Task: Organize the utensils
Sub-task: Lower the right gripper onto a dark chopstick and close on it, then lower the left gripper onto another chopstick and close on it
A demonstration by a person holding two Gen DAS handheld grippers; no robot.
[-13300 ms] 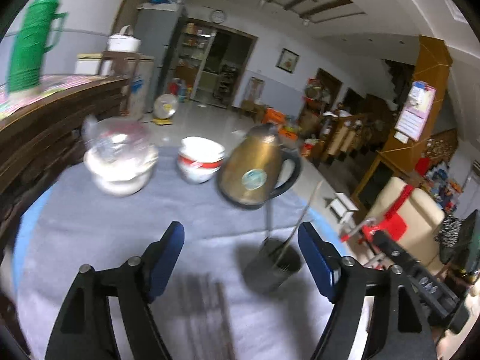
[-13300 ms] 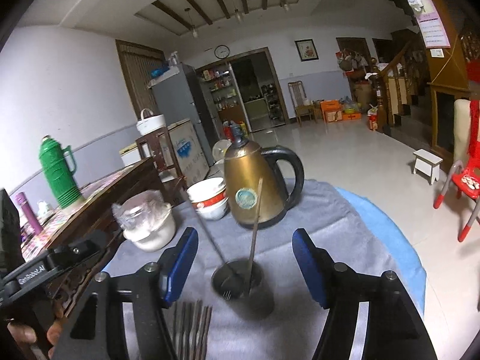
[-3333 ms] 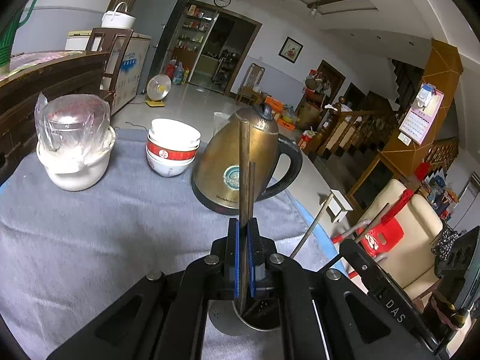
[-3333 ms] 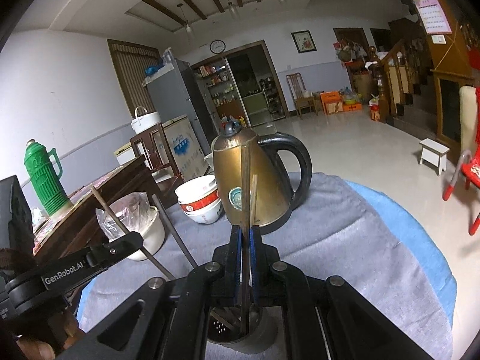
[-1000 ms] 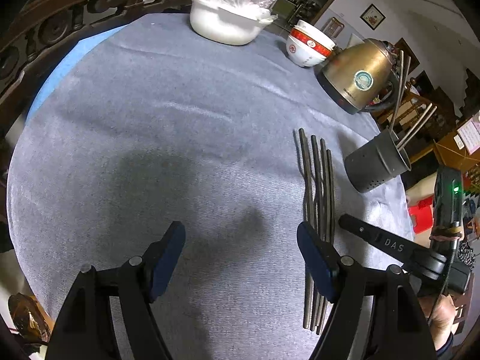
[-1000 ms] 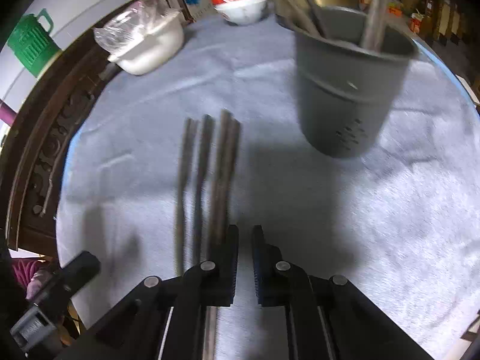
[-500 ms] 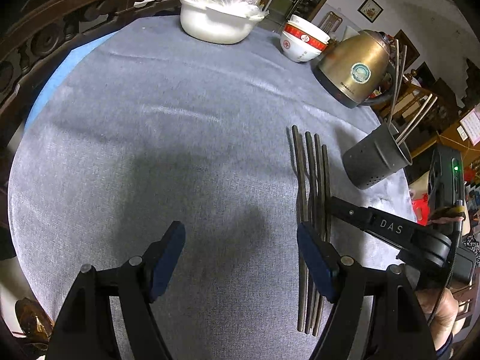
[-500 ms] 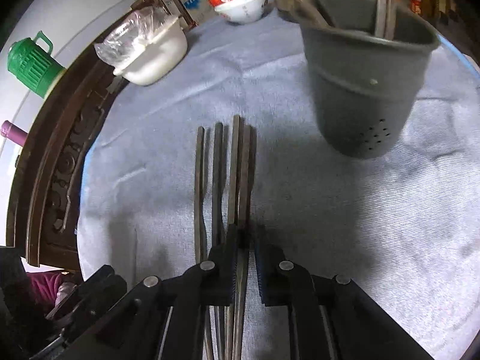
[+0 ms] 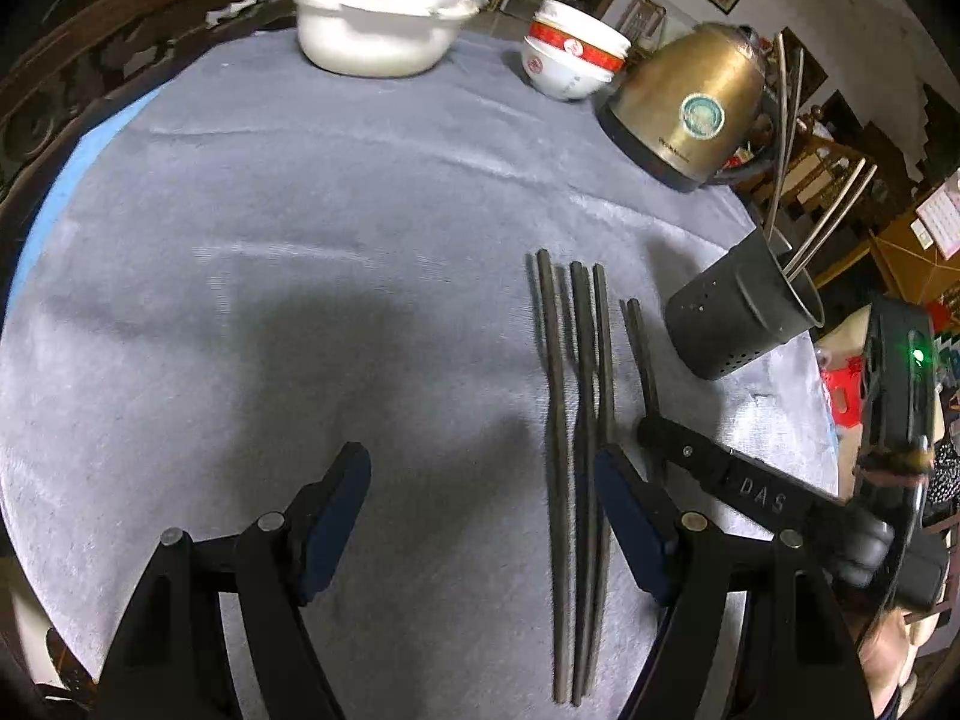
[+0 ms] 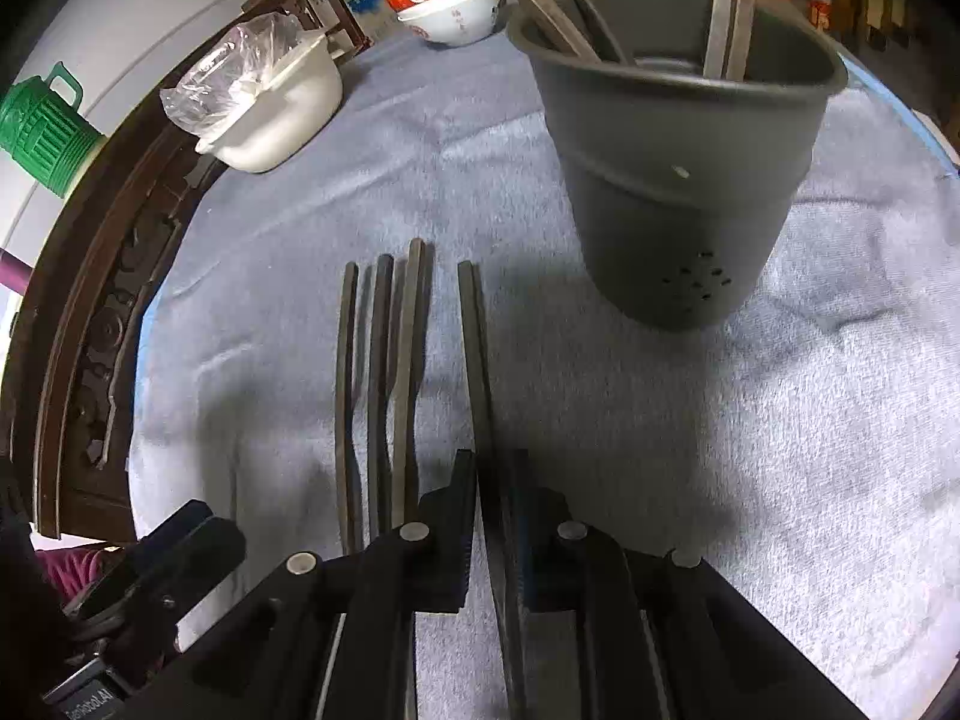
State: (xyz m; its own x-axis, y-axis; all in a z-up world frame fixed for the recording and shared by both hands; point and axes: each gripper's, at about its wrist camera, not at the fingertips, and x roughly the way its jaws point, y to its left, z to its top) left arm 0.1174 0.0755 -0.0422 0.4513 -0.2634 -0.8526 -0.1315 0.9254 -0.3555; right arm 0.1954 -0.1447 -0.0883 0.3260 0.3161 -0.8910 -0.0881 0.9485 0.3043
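Gripping a single dark chopstick (image 10: 474, 348), the right claw (image 10: 493, 480) sits low over the grey-clothed bench (image 10: 780, 420), jaws clenched on the stick's near part so that its far end runs straight ahead of the fingertips. That stick lies apart from the three remaining chopsticks (image 10: 384, 372), which rest side by side on the cloth just to the left of the claw. Ahead and slightly to the right stands the grey holder (image 10: 690, 180), upright, with several utensils already leaning inside it.

The left claw (image 9: 480, 516) hovers released, jaws wide, grasping nothing; the loose chopsticks (image 9: 576, 420) lie ahead of it and to its right, passing close by its right finger, and the holder (image 9: 738, 324) sits further ahead to the right, with the right claw (image 9: 651, 429) reaching in between.

By my reading, the step in hand is the pickup of one more chopstick for the holder: the grip looks made, but whether the stick has left the cloth I cannot tell. Next, the right claw would need to raise the stick, swing it upright and bring its tip over the holder's rim before letting go. Care is called for, I think, to clear the utensils already standing in the cup and to avoid knocking the cup, which looks light. Three sticks would then remain.
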